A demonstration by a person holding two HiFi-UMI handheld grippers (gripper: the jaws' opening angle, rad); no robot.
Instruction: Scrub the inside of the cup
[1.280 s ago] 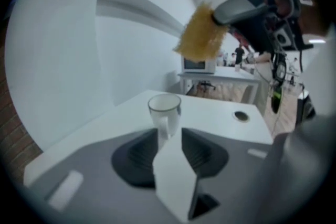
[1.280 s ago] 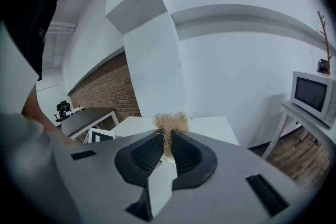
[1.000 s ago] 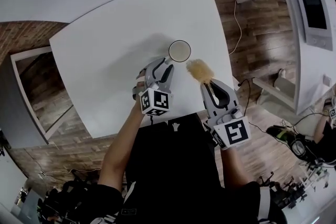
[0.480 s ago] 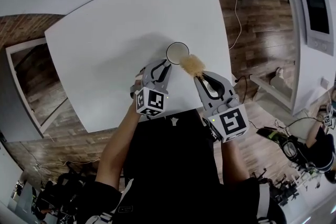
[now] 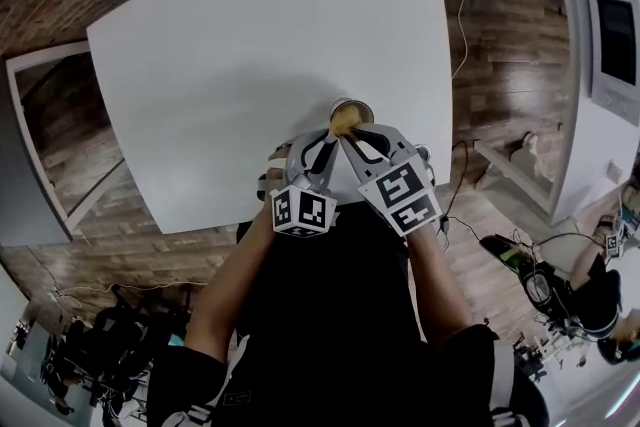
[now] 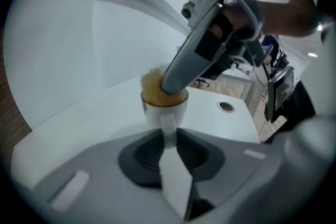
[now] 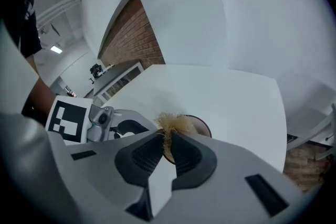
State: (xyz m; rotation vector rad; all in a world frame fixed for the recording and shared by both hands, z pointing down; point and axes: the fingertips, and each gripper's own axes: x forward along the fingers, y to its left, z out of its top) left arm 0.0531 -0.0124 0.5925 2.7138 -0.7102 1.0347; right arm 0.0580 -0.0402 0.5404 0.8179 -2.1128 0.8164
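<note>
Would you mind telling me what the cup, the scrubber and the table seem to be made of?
Cup: smooth white wall with a soft sheen, likely glazed ceramic, though plastic is possible. Scrubber: tan, frayed loose strands, apparently plant fibre or bristle. Table: flat matte white top, probably laminate or painted board.

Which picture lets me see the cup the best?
The left gripper view: the white cup is right in the middle, side and rim showing, with the brush stuffed inside. The head view shows only a bit of the cup's rim, and the right gripper view just a rim edge behind the bristles.
</note>
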